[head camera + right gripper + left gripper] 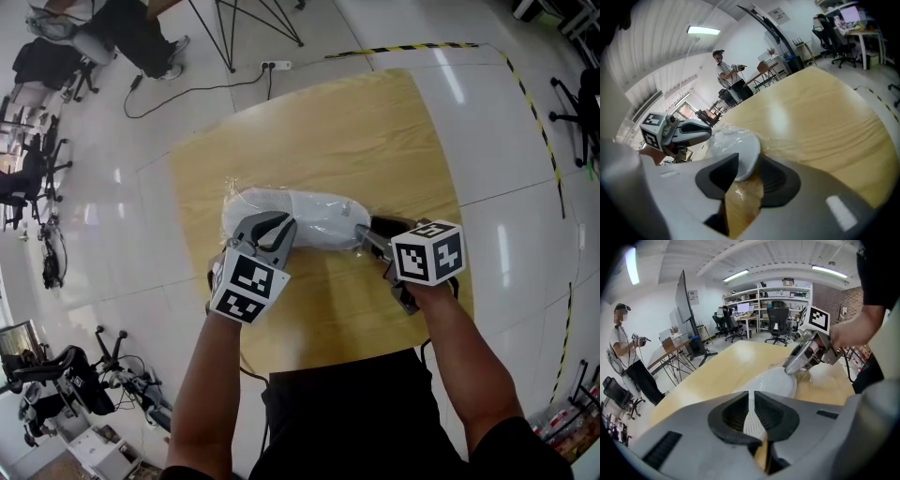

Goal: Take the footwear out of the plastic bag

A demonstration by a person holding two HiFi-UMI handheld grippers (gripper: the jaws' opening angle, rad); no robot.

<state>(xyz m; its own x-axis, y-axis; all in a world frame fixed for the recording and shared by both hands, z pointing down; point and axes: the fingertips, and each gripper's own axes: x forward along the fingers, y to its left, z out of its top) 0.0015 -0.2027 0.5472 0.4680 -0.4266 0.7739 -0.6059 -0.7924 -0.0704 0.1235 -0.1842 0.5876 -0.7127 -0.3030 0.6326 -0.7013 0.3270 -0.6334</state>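
Note:
A white piece of footwear (300, 214) lies inside a clear plastic bag (236, 195) in the middle of the wooden table (375, 131). My left gripper (272, 225) is at its left end. In the left gripper view the jaws (751, 401) stand nearly together, pinched on a thin fold of the bag with white footwear behind it (776, 380). My right gripper (368, 234) is at the right end. Its jaws (745, 173) stand apart, with the rounded white end of the footwear (740, 150) between them and a gap on one side.
The table's near edge is just in front of the person's body. On the floor beyond lie a power strip (275, 66), a cable and yellow-black tape (422, 47). Office chairs and bicycles stand at the left (37, 178). A person (623, 352) stands beside the table.

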